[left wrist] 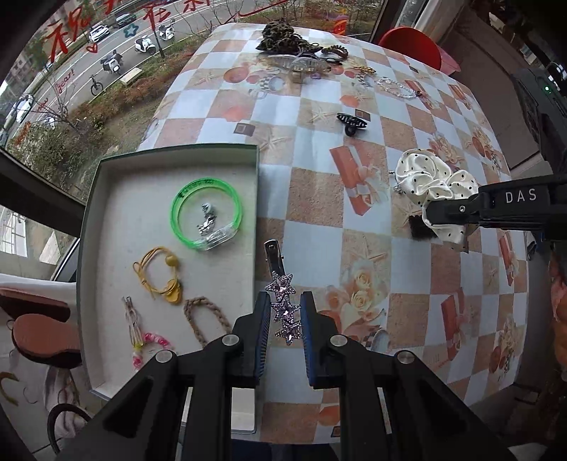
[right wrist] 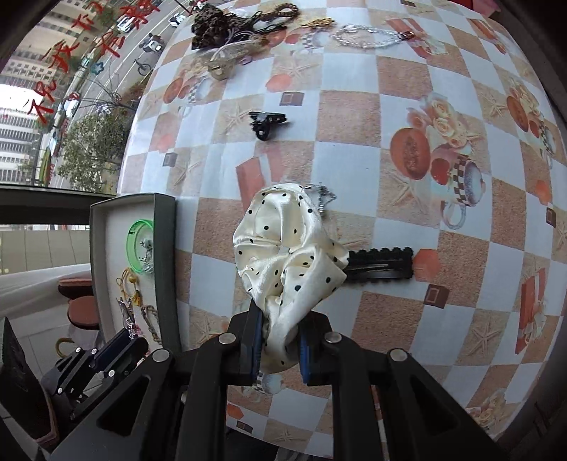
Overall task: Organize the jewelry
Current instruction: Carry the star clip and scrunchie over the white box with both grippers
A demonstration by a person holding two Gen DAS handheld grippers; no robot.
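My left gripper is shut on a star-studded hair clip, whose metal end sticks out over the right wall of the green tray. The tray holds a green bangle, a yellow cord tie, a braided brown tie and a pink beaded piece. My right gripper is shut on a cream polka-dot scrunchie, lifted above the table. In the left wrist view the right gripper shows at the right with the scrunchie. The left gripper appears low left in the right wrist view.
A black snap clip lies under the scrunchie. A black claw clip sits mid-table. At the far edge are a leopard scrunchie, a clear claw clip, hair ties and a clear bead bracelet. The checkered tablecloth ends at a window.
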